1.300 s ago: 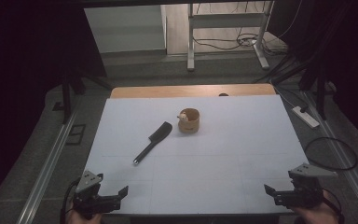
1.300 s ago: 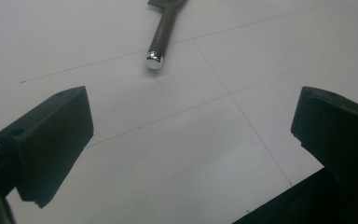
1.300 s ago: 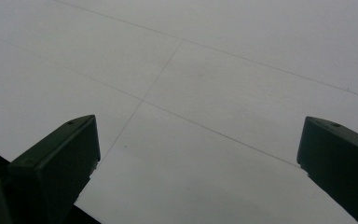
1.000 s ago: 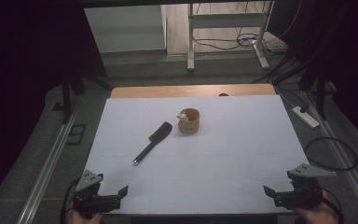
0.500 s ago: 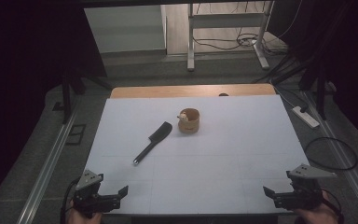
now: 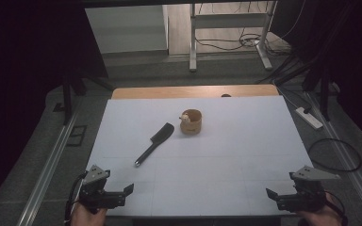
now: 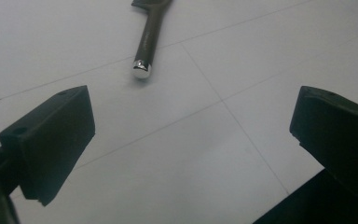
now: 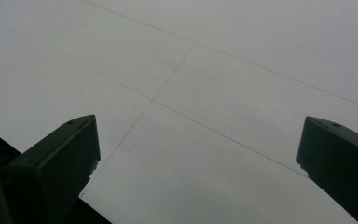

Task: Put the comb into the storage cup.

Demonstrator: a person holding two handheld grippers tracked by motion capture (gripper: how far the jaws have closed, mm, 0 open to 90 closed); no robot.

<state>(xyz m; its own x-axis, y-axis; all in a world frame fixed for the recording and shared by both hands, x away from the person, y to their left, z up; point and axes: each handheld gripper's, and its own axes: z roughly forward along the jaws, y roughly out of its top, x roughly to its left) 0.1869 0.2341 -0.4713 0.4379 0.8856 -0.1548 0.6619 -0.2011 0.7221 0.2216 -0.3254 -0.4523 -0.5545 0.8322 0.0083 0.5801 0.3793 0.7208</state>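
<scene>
Fingers (image 7: 51, 140) of your left gripper (image 6: 104, 193) stand wide apart with nothing between them; fingers (image 8: 56, 158) of your right gripper (image 6: 294, 195) are likewise spread wide and hold nothing.

Desk (image 6: 245, 155): white sheet ruled with faint grid lines, a strip of bare wood along its far edge. It takes up most of the high view, with grey floor and cables beyond.

Grippers: your left one sits at the near left corner of the desk, your right one at the near right corner, well apart from each other. Both hang low over the near edge and point inward across the sheet. Your hands show just behind them at the bottom of the high view.

Black comb (image 6: 154, 142): lies flat on the sheet, left of centre, slanted with its toothed head toward the far side and its handle toward your left gripper. In the left gripper view its shiny handle tip (image 7: 142, 69) lies ahead of the open fingers, clear of them.

Small wooden cup (image 6: 191, 122): upright, just beside the comb's head on its right, not touching. A small pale object rests on its rim; too small to identify.
</scene>
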